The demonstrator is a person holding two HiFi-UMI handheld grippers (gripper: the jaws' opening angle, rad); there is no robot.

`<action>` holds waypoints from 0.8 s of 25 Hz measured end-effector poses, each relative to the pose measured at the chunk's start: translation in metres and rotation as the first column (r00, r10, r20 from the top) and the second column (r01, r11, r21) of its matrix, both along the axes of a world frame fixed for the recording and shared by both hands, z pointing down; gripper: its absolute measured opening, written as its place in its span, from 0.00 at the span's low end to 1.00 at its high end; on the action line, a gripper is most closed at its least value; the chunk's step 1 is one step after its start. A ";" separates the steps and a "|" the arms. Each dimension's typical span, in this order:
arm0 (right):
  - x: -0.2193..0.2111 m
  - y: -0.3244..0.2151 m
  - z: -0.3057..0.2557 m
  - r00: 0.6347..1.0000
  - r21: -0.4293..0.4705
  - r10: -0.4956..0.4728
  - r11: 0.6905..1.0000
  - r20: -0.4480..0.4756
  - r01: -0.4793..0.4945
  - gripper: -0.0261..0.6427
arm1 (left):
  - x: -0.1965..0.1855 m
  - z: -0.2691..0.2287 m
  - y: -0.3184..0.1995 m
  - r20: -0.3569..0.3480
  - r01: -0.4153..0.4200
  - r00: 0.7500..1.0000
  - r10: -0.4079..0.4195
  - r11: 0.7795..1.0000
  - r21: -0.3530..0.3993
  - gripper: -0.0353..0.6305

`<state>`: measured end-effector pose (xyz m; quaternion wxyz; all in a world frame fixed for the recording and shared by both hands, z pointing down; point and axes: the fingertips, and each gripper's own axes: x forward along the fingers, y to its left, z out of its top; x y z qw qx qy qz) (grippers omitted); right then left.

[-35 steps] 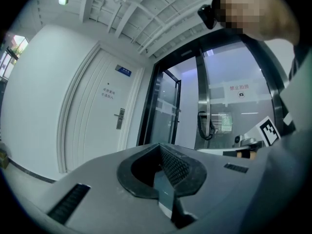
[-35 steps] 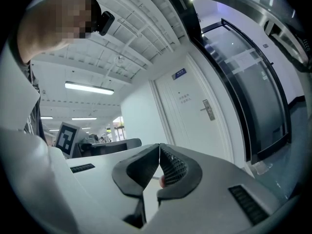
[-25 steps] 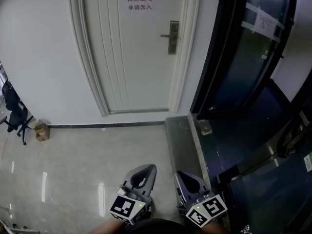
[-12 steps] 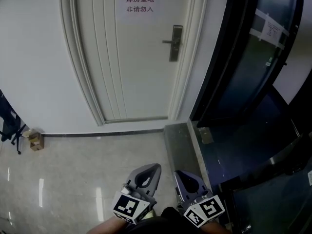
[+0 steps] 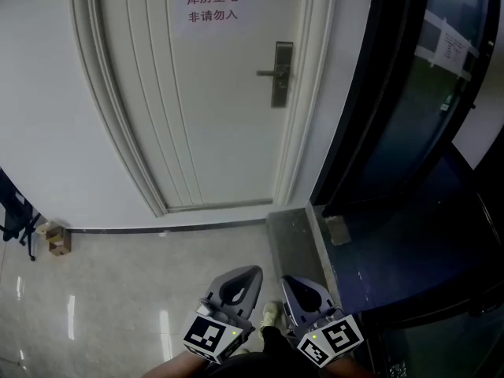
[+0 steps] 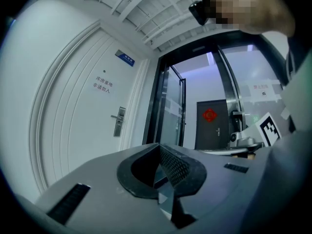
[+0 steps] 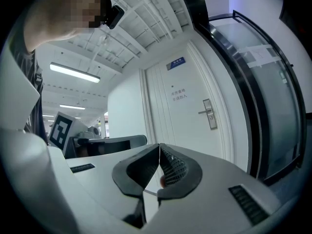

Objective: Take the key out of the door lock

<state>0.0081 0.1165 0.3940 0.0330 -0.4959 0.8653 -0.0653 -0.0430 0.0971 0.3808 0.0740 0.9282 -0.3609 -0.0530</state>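
A white panelled door (image 5: 213, 101) stands ahead with a metal lock plate and lever handle (image 5: 279, 73) on its right side; the same lock shows small in the left gripper view (image 6: 118, 121) and the right gripper view (image 7: 208, 113). No key can be made out at this distance. A paper notice (image 5: 213, 8) is stuck on the door. My left gripper (image 5: 250, 276) and right gripper (image 5: 288, 283) hang low and close to my body, far from the lock. Both have their jaws closed together with nothing between them.
A dark glass door with a black frame (image 5: 394, 116) stands to the right of the white door. A grey threshold slab (image 5: 295, 242) lies on the floor beside it. A small cardboard box (image 5: 57, 239) and an office chair (image 5: 12, 211) sit at the left wall.
The view has drawn closer to the door and shifted left; the lock appears larger. Both grippers keep their low position, still shut.
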 end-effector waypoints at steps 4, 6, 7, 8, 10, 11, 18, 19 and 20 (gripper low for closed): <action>0.024 -0.059 -0.006 1.000 0.002 -0.015 1.000 -0.002 0.015 0.06 | 0.022 -0.003 -0.056 0.015 0.025 1.000 -0.025 1.000 -0.005 0.06; 0.038 -0.088 -0.010 1.000 0.004 -0.027 1.000 -0.005 0.027 0.06 | 0.035 -0.007 -0.084 0.014 0.033 0.999 -0.033 0.999 -0.004 0.06; 0.044 -0.102 -0.012 0.999 0.004 -0.034 0.999 -0.006 0.034 0.06 | 0.042 -0.010 -0.097 0.013 0.035 0.999 -0.035 0.999 -0.001 0.06; 0.050 -0.115 -0.014 0.999 0.005 -0.040 0.999 -0.009 0.040 0.06 | 0.049 -0.011 -0.109 0.012 0.037 0.999 -0.037 0.999 0.001 0.06; 0.062 -0.141 -0.018 0.999 0.010 -0.050 0.999 -0.017 0.050 0.06 | 0.062 -0.015 -0.134 0.010 0.045 0.999 -0.045 0.999 0.003 0.06; 0.068 -0.154 -0.021 0.998 0.015 -0.053 0.998 -0.023 0.054 0.06 | 0.068 -0.018 -0.147 0.010 0.051 0.999 -0.051 0.999 0.005 0.06; 0.112 -0.230 -0.033 0.996 0.054 -0.048 0.997 -0.076 0.052 0.06 | 0.105 -0.027 -0.219 0.018 0.086 0.996 -0.086 0.996 0.013 0.06; 0.116 -0.238 -0.033 0.995 0.060 -0.048 0.997 -0.084 0.053 0.06 | 0.108 -0.028 -0.227 0.021 0.091 0.996 -0.091 0.996 0.014 0.06; 0.118 -0.245 -0.034 0.995 0.068 -0.047 0.996 -0.093 0.054 0.06 | 0.110 -0.027 -0.235 0.024 0.096 0.995 -0.097 0.995 0.011 0.06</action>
